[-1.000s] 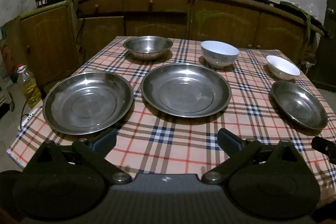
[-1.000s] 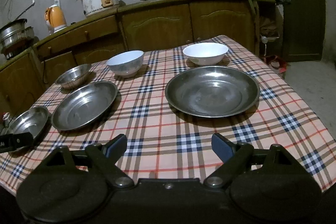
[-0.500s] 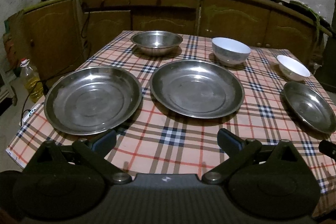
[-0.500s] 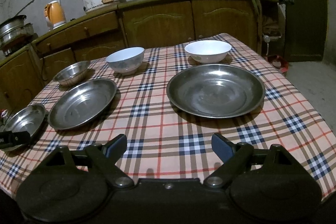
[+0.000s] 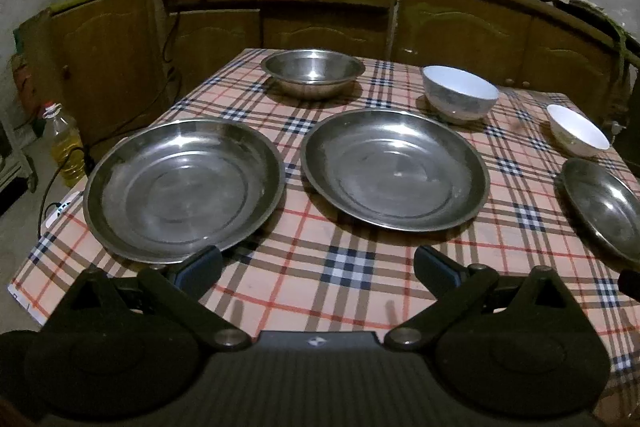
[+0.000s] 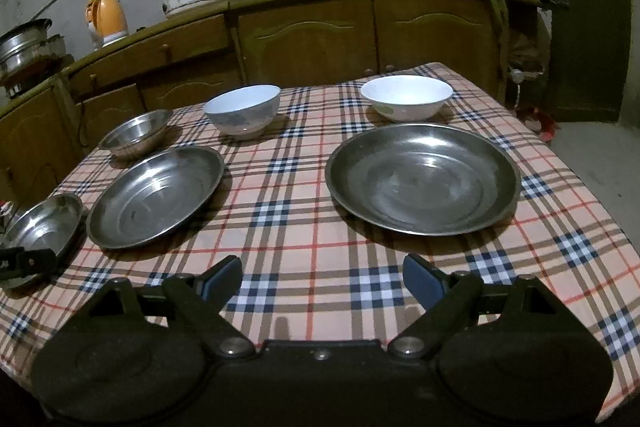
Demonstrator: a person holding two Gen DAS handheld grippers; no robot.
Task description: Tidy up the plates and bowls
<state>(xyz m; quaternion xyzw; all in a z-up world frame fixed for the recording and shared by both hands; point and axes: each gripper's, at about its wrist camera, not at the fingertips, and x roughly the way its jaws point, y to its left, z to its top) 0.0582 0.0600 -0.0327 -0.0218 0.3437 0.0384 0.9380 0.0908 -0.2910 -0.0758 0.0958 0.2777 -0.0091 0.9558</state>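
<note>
Three steel plates lie apart in the near row: left plate (image 5: 182,187), middle plate (image 5: 394,169), right plate (image 6: 422,179) — bowls behind, nothing stacked. Left gripper (image 5: 318,267) and right gripper (image 6: 322,277) hover wide, empty. Best approach: low, pinch a near rim — thin steel slips.

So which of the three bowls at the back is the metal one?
The steel bowl, leftmost of the row, behind the left steel plate; the other two bowls are white.

Three steel plates (image 5: 182,189) (image 5: 394,169) (image 6: 422,179), one steel bowl (image 5: 313,71), two white bowls (image 5: 460,99) (image 6: 406,97)
</note>
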